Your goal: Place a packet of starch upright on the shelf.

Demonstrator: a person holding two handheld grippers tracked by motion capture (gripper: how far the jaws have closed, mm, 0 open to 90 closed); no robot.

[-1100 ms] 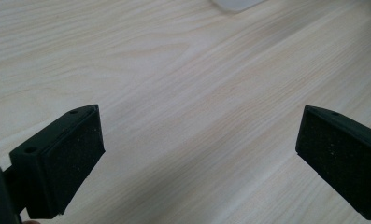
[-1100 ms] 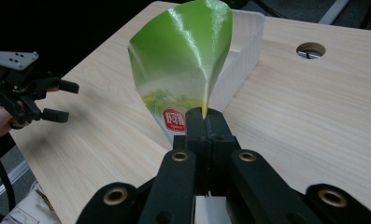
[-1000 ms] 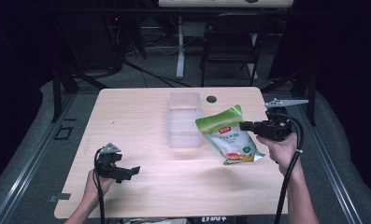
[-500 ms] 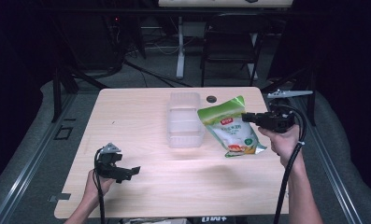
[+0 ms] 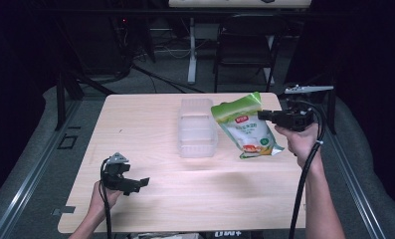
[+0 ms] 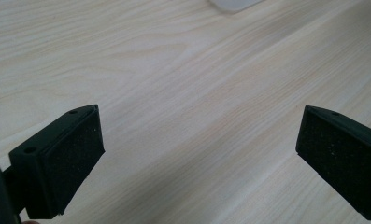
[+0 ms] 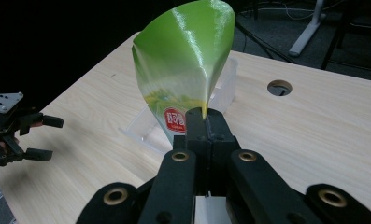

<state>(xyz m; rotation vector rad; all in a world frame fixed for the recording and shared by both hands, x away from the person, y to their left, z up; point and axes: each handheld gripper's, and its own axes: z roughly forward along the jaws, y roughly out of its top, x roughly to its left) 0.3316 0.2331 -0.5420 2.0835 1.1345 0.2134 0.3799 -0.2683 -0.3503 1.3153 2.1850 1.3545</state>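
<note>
One green bag [image 5: 246,132], one clear container [image 5: 197,127]

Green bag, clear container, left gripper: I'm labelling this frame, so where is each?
green bag [image 5: 245,130], high view, printed front face.
clear container [image 5: 197,130], high view, its inner floor.
left gripper [image 5: 141,183], high view, between its open jaws.

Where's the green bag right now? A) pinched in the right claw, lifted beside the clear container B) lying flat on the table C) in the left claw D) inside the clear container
A: the right claw is shut on the green bag, which hangs beside the clear container.
</note>
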